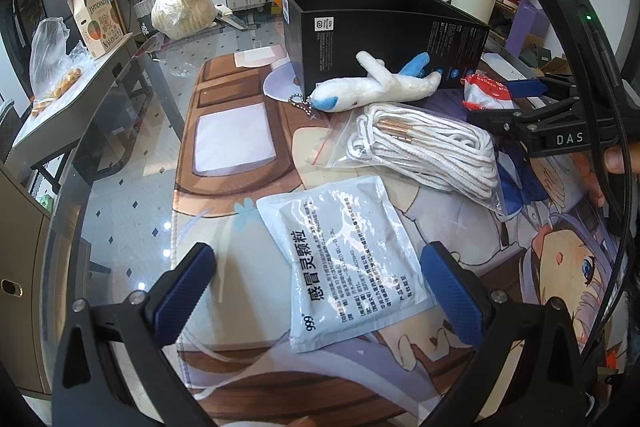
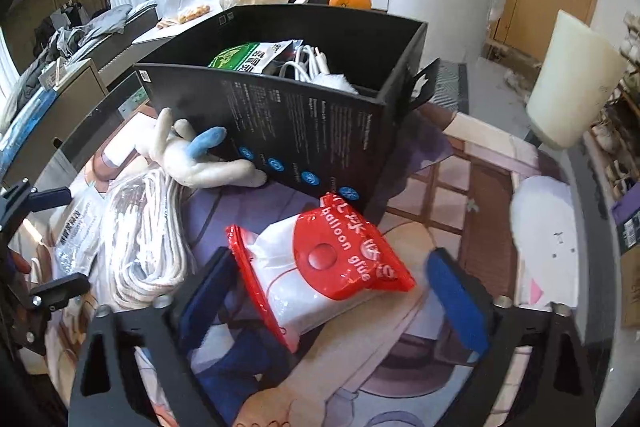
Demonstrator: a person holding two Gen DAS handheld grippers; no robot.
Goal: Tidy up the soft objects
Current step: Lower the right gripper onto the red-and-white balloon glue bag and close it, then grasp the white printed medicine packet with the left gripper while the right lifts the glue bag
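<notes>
Balloon glue pouch (image 2: pixel 320 267) between spread right gripper (image 2: pixel 332 291) pads: pinch mid-body, lift into black box (image 2: pixel 304 131); left gripper (image 1: pixel 320 291) spread, empty.

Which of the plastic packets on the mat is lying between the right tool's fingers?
The red-and-white balloon glue packet; the 999 sachet and the bagged white cord lie further left.

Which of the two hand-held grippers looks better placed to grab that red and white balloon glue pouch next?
The right hand-held gripper: its open fingers already flank the balloon glue pouch. The left hand-held gripper sits open over the white medicine sachet instead.
</notes>
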